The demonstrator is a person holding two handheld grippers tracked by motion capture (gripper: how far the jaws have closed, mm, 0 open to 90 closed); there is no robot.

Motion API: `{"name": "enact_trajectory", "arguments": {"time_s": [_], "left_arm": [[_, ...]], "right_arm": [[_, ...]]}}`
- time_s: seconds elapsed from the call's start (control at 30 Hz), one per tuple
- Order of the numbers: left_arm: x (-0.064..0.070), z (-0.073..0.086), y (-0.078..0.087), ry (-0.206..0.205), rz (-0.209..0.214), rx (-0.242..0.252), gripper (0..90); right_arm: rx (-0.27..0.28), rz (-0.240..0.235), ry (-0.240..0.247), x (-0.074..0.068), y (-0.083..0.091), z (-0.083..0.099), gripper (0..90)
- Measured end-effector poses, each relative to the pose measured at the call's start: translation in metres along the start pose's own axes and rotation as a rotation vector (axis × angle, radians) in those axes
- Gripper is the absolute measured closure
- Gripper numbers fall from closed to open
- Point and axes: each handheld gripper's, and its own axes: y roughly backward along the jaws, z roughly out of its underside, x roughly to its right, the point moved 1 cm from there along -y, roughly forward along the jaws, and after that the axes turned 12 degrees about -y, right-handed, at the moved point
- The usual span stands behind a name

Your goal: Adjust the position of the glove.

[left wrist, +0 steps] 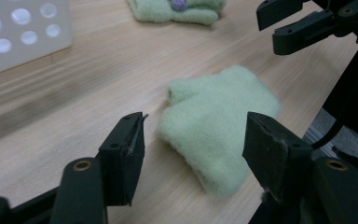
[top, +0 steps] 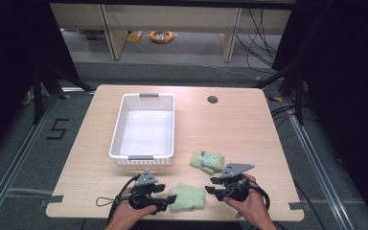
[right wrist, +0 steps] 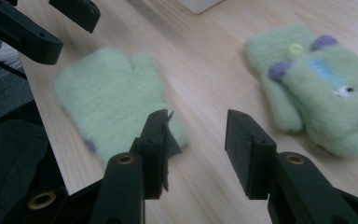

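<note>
We see high view evenly lit from above: table (top: 230,124) pale and bright, surroundings at left and right near black. White basket (top: 143,127) floor shows mild glare. Soft, short shadows under both hands. Overall image low in sharpness, slightly grainy. In left gripper view, near jaws blurred, plain green mitten (left wrist: 219,123) soft-edged, far basket wall out of focus. In right gripper view, patterned mitten (right wrist: 317,98) fairly clear, near jaws blurred.
</note>
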Motion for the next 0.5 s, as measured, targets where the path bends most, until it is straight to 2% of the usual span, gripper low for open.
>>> {"name": "enact_trajectory", "arguments": {"time_s": [0.07,0.1,0.13,0.17,0.2,0.23,0.27,0.33,0.4,0.43,0.47,0.5], "left_arm": [[0.001,0.000,-0.002,-0.027,-0.009,-0.023,40.4],[0.003,0.000,-0.005,-0.017,-0.017,-0.013,41.4],[0.002,0.001,-0.006,-0.030,-0.015,-0.027,42.5],[0.003,0.001,-0.008,-0.028,-0.026,-0.043,44.4],[0.003,0.001,-0.008,-0.028,-0.026,-0.043,44.9],[0.002,0.001,-0.011,-0.043,-0.019,-0.060,45.7],[0.002,0.001,-0.011,-0.043,-0.019,-0.060,46.5],[0.002,0.001,-0.013,-0.053,-0.026,-0.069,48.0],[0.002,0.002,-0.015,-0.052,-0.021,-0.071,49.3],[0.002,0.002,-0.016,-0.064,-0.026,-0.083,50.2],[0.004,0.002,-0.018,-0.045,-0.020,-0.069,51.6],[0.003,0.002,-0.017,-0.063,-0.015,-0.094,53.3]], "right_arm": [[0.007,-0.003,0.014,-0.001,-0.004,-0.001,62.1],[-0.001,-0.005,0.011,-0.004,-0.007,-0.002,62.7],[-0.024,-0.008,0.025,-0.005,-0.008,-0.003,63.1],[-0.025,-0.013,0.034,-0.009,-0.016,-0.004,63.4],[-0.025,-0.013,0.034,-0.009,-0.016,-0.004,63.4],[-0.052,-0.006,0.038,-0.010,-0.020,-0.006,63.3],[-0.054,-0.012,0.040,-0.010,-0.023,-0.006,63.4],[-0.052,-0.008,0.041,-0.009,-0.026,-0.007,63.5],[-0.083,-0.005,0.048,-0.007,-0.029,-0.007,63.5],[-0.078,-0.012,0.030,-0.008,-0.031,-0.006,63.5],[-0.094,-0.015,0.023,-0.008,-0.032,-0.005,63.5],[-0.093,-0.015,0.029,-0.007,-0.034,-0.004,63.7]]}}
